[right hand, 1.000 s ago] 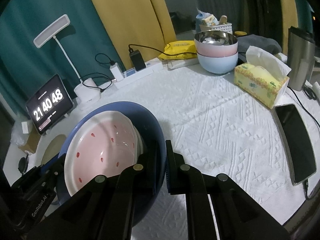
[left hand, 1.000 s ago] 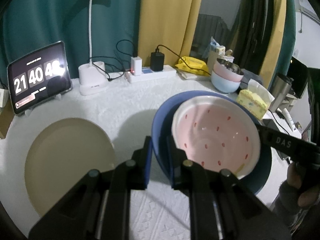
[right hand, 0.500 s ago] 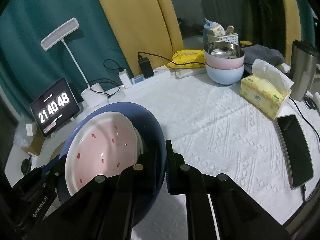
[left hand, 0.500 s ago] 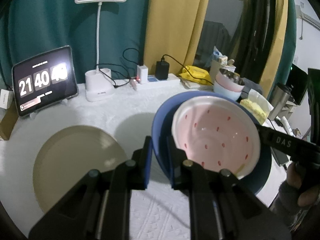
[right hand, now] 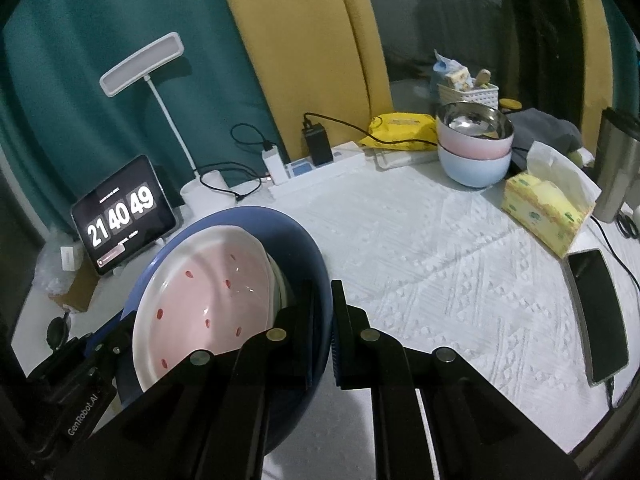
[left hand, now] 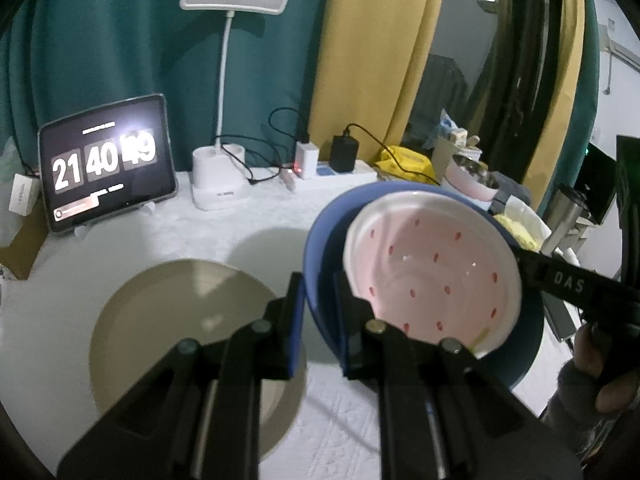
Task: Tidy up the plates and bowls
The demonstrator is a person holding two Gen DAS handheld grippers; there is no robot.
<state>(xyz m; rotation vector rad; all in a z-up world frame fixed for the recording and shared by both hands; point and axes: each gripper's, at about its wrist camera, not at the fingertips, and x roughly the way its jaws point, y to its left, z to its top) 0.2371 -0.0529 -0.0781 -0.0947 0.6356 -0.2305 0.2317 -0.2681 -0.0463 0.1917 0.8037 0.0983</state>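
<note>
The blue plate [left hand: 320,248], carrying the loose pink bowl [left hand: 432,276], is clamped at 9 and 3 o'clock by left claw [left hand: 318,312] and right claw [right hand: 322,320]; rigid, slippery, breakable ware.

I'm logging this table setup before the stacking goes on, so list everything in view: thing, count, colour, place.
blue bowl: 1, blue, held above the table by both grippers
pink plate: 1, pink with red flecks, inside the blue bowl
beige plate: 1, beige, flat on the table at left
stacked bowls: several, steel, pink, pale blue, far right
tablet clock: 1, black, far left
desk lamp: 1, white, at the back
power strip: 1, white, at the back
tissue box: 1, yellow, right
phone: 1, black, right edge
tumbler: 1, steel, far right
left gripper: shut on the bowl's rim
right gripper: shut on the opposite rim
</note>
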